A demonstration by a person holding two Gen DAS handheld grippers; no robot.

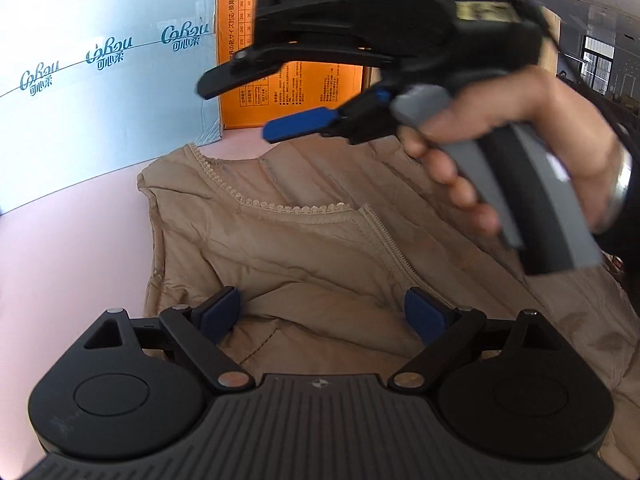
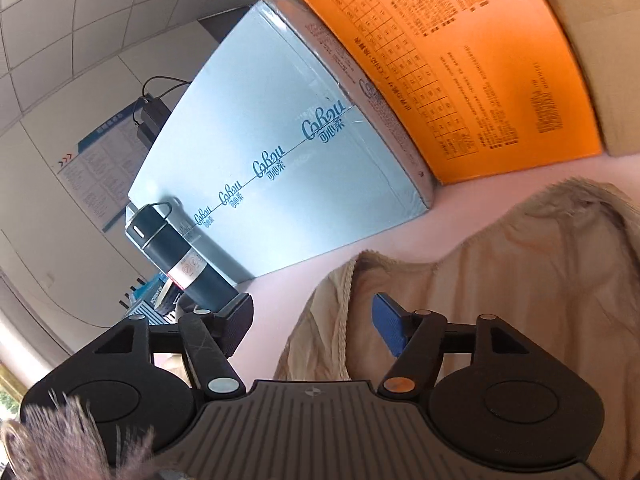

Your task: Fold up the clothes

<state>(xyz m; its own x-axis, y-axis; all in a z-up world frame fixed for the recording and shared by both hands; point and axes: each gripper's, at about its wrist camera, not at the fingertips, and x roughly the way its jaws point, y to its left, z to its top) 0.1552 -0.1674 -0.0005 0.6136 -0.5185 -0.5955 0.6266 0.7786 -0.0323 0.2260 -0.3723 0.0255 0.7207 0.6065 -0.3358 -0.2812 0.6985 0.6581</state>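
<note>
A tan quilted vest (image 1: pixel 312 240) with lace trim at the neck and a zipper lies on the pink table (image 1: pixel 72 248). My left gripper (image 1: pixel 322 316) is open, low over the vest's middle, its blue pads either side of a fold, gripping nothing. My right gripper (image 1: pixel 248 112) shows in the left wrist view, held in a hand above the vest's collar, jaws apart. In the right wrist view the right gripper (image 2: pixel 312 328) is open above the vest's edge (image 2: pixel 500 280), empty.
A pale blue box (image 1: pixel 100 80) and an orange box (image 1: pixel 280 80) stand at the table's back. A dark flask (image 2: pixel 176 256) stands by the blue box's far end. A brown carton (image 2: pixel 600 40) stands beside the orange box.
</note>
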